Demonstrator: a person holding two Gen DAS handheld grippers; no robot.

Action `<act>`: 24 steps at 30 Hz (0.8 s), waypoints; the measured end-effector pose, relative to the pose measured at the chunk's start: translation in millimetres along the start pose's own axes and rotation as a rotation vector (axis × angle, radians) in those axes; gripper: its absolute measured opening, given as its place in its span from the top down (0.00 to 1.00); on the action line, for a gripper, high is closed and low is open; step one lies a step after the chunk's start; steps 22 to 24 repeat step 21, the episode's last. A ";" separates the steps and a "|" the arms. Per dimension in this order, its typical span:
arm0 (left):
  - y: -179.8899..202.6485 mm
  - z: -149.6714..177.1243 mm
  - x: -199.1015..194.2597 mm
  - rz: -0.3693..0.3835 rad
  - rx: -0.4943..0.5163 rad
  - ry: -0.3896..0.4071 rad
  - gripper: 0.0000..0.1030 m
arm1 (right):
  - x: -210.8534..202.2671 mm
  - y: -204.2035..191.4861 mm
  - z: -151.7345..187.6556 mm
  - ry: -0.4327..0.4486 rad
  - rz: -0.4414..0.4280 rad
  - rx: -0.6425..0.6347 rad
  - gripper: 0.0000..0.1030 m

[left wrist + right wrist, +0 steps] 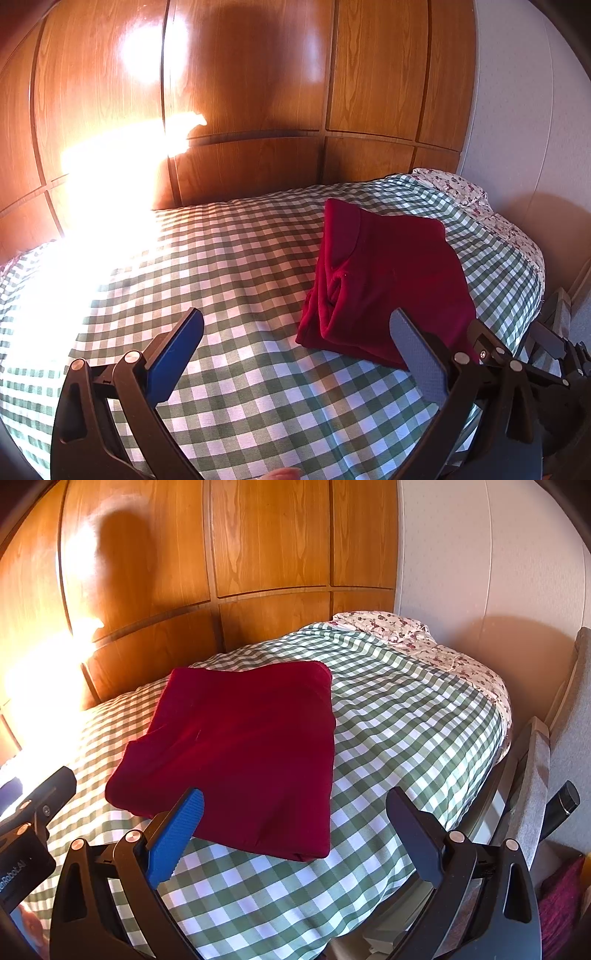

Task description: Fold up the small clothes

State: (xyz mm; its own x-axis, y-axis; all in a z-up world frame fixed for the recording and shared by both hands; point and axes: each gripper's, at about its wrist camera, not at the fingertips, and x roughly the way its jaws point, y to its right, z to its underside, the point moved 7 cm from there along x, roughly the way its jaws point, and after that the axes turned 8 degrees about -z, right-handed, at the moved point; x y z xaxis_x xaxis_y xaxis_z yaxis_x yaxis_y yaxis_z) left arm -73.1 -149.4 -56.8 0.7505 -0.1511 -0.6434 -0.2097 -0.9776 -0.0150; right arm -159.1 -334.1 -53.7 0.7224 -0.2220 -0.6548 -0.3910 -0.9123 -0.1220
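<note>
Both of my tools are empty and spread wide. My left gripper (295, 343) hangs over bare checked cover, its fingers well apart with nothing between them. My right gripper (295, 823) is spread just as wide, and its blue pad (177, 830) sits over the near edge of the red garment (240, 753) without, as far as I can tell, pinching it.

The garment lies on the bed (406, 738), already doubled into a thick, roughly square packet, towards the head end, where the flowered pillow (399, 635) is. It sits apart from the wooden panelling (269, 554) behind. From the left wrist view the red garment (388, 280) lies ahead and to my right, with its bunched, layered edge facing the left tool. From the right wrist view it lies ahead and slightly to my left, smooth face up, its near corner just beyond the fingertips.

So the packet sits between my two hands, and I judge the right one nearer. Its longer run seems to go from me towards the panelling, though the lens bends things and I would not swear to it. If another fold is wanted, I think the near edge is the one to take, carried away from me; the loose layers on the left side may slip apart as it lifts
</note>
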 end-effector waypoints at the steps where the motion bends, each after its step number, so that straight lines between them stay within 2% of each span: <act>1: 0.2 0.2 0.1 0.002 0.000 -0.001 0.02 | 0.2 0.1 -0.1 -0.001 -0.002 -0.001 0.05; 9: -2.4 1.5 3.2 -0.006 -0.010 0.001 0.03 | 4.1 -1.4 3.2 -0.015 -0.012 -0.003 0.05; 14: -5.9 6.0 12.4 -0.016 -0.017 -0.042 0.03 | 5.8 -2.1 4.7 -0.019 -0.016 -0.001 0.05; 24: -6.6 8.0 14.5 -0.024 -0.018 -0.039 0.03 | 6.3 1.1 0.5 -0.006 -0.004 0.006 0.05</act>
